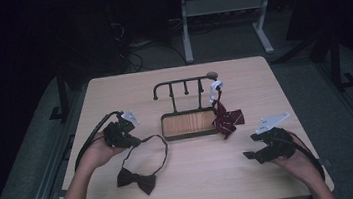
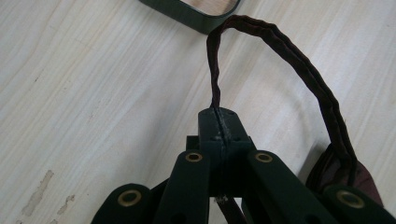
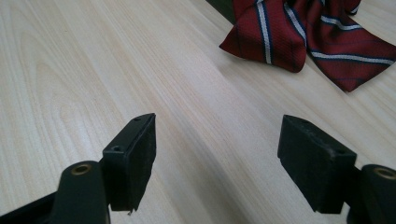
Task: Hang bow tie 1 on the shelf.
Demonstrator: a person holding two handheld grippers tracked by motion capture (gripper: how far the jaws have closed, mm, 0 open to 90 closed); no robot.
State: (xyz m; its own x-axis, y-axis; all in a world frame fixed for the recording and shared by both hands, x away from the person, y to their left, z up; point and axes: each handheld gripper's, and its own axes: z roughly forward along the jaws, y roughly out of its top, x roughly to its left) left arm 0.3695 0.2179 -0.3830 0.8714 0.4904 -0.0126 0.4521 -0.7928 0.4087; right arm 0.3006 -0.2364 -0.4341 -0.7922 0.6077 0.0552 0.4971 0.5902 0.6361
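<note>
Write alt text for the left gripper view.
The left tool, jaws shut, pinches the thin strap of a dark bow tie above a pale wooden table. The strap loops up and right, and a stand's dark base corner sits at top.

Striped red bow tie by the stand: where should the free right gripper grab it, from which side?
Judging by its pose, the striped bow tie's lower wing, which lies flat and unobstructed. Bring the open right gripper in from the near side; the stand blocks the far side.
</note>
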